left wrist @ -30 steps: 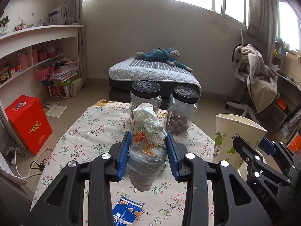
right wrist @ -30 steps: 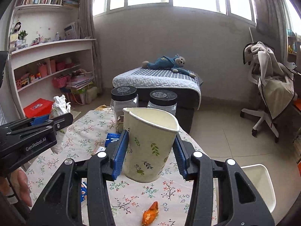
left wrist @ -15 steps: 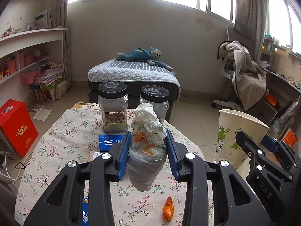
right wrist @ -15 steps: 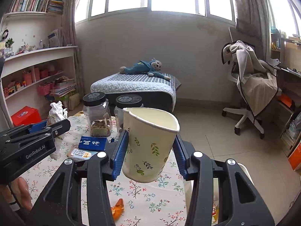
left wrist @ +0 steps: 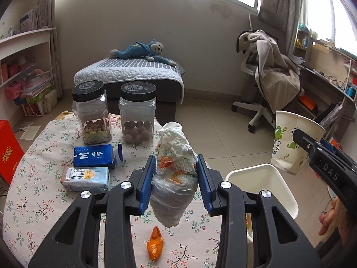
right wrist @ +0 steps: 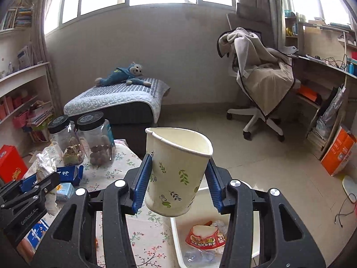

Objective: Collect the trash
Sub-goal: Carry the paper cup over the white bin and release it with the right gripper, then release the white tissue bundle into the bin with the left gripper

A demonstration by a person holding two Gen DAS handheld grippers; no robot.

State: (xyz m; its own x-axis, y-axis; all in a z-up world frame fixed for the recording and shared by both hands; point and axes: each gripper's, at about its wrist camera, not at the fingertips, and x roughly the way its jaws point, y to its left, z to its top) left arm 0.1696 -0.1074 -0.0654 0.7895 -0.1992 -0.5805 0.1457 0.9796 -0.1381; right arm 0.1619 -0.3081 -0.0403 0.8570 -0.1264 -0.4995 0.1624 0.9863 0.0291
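Left gripper (left wrist: 175, 179): clamping a crumpled tissue wad (left wrist: 174, 176) above the table (left wrist: 33, 201) edge.
Right gripper (right wrist: 177, 185): squeezing a paper cup (right wrist: 177, 172) (leaf print), hanging over the white bin (right wrist: 176, 234).
Table: holding an orange wrapper (left wrist: 155, 243).

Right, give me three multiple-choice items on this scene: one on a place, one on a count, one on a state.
1. Where is the white bin?
A. On the bed
B. On the floor beside the table, below the paper cup
C. On the shelf

2. How many black-lidded jars stand on the table?
A. One
B. Two
C. Four

3. What state is the left claw in?
A. Open and empty
B. Shut on the wad of tissue and plastic
C. Shut on a jar

Answers: 1 B, the right wrist view shows the bin under the cup, at the table's edge. 2 B, one jar and a second jar stand side by side. 3 B, both blue pads press the wad.
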